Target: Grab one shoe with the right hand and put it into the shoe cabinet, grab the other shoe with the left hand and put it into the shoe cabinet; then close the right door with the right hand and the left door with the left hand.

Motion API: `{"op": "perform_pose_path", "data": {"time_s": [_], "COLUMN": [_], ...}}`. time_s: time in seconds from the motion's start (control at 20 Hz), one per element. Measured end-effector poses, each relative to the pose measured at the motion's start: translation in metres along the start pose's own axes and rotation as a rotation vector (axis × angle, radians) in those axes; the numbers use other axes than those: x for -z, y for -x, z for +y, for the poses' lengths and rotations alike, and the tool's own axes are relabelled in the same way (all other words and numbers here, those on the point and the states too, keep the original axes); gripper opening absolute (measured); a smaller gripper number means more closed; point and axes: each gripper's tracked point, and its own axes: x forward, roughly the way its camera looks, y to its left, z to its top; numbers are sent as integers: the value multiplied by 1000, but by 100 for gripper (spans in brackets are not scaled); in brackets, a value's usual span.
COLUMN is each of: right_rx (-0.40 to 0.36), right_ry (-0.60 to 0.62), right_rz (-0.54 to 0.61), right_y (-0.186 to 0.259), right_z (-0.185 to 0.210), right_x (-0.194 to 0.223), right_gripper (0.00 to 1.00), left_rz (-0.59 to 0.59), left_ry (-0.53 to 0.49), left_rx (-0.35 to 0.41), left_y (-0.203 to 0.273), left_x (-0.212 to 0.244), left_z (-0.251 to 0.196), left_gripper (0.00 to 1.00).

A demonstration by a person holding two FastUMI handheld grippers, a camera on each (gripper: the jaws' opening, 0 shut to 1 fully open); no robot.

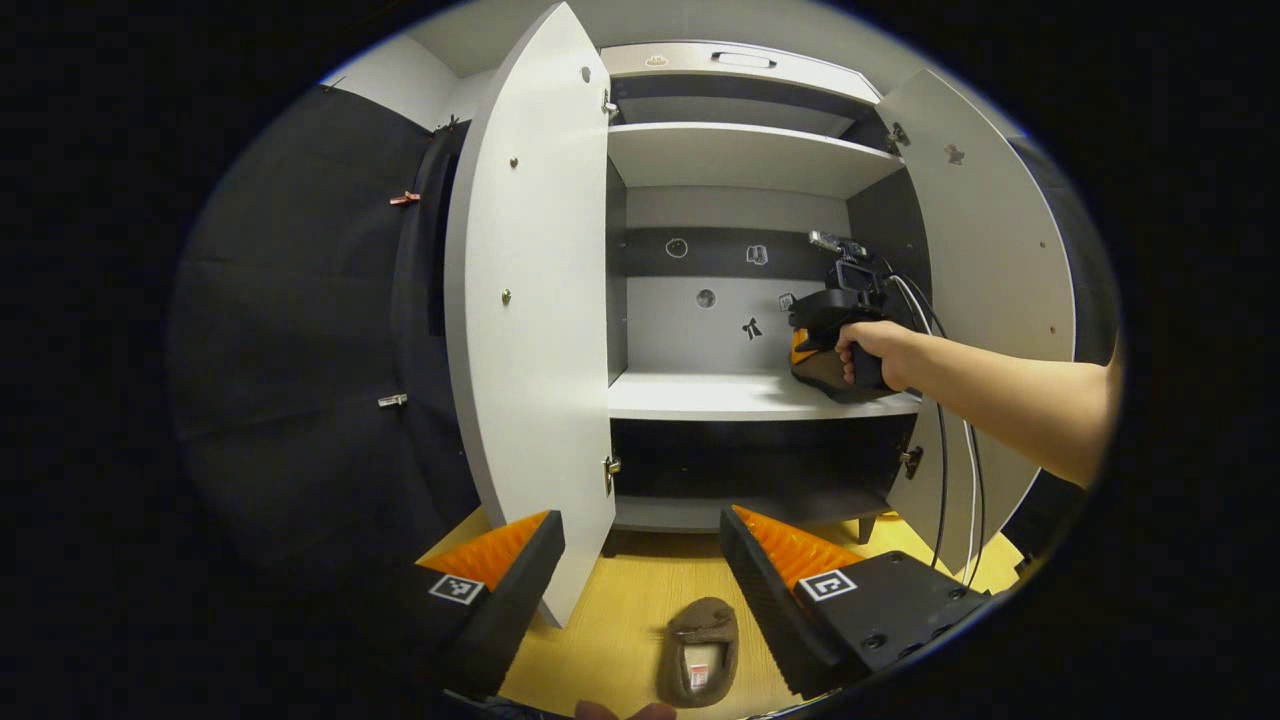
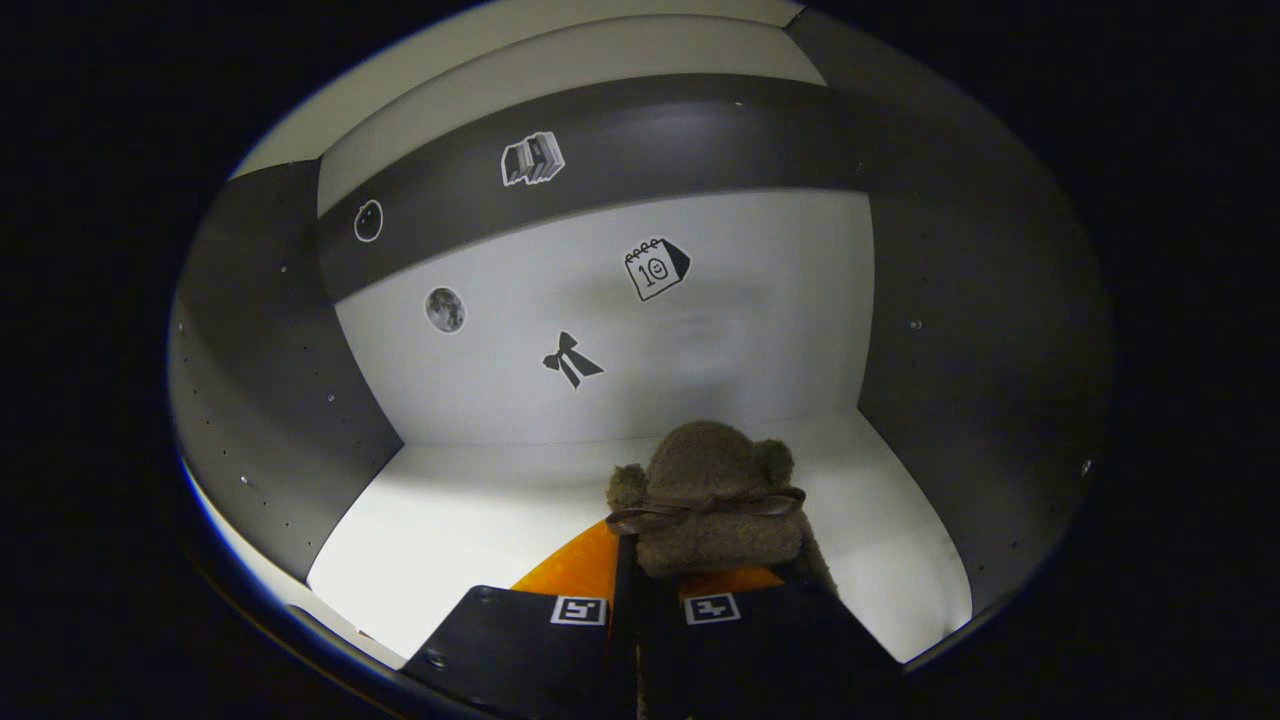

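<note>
My right gripper (image 2: 645,600) jaws are clamping the first shoe (image 2: 715,500) over the cabinet shelf (image 2: 470,510); releasing comes next. My left gripper (image 1: 640,580) jaws are standing apart, second shoe (image 1: 700,652) lying on the floor just below them.

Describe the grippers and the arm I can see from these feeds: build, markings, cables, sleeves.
Each gripper, left gripper and right gripper, has two wedge-shaped fingers with a square black-and-white marker tag on each. In the left gripper view, the right gripper is a dark pistol-grip unit with a small camera on top; thin cables hang from it. The forearm holding it is bare, no sleeve.
</note>
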Motion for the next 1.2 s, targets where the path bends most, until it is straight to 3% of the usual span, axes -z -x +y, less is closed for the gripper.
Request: {"op": "perform_pose_path", "data": {"time_s": [0.05,0.15,0.2,0.25,0.4,0.45,0.6,0.8,1.2], "right_rx": [-9,-35,-41,-47,-71,-83,-83,-71,-94], "right_ry": [-13,-33,-30,-21,-7,-9,4,18,30], "right_rz": [13,33,34,30,30,37,25,12,-187], "right_y": [2,7,10,15,30,36,52,77,168], "right_z": [3,11,14,17,27,30,33,26,31], "right_x": [2,5,4,3,2,3,-2,-5,-38], "right_gripper": [14,30,32,46,61,76,92,97,98], "left_rz": [3,-3,-6,-8,-11,-9,-11,-11,50], "left_ry": [-5,-8,-10,-14,-26,-25,-25,-26,-5], "left_rx": [1,9,15,20,35,40,56,73,111], "left_y": [0,1,1,3,5,5,7,6,-11], "left_x": [0,-2,-3,-4,-4,-4,-4,-1,38], "left_z": [0,1,1,0,1,1,2,3,5], "left_gripper": [98,98,98,98,98,98,98,98,98]}}
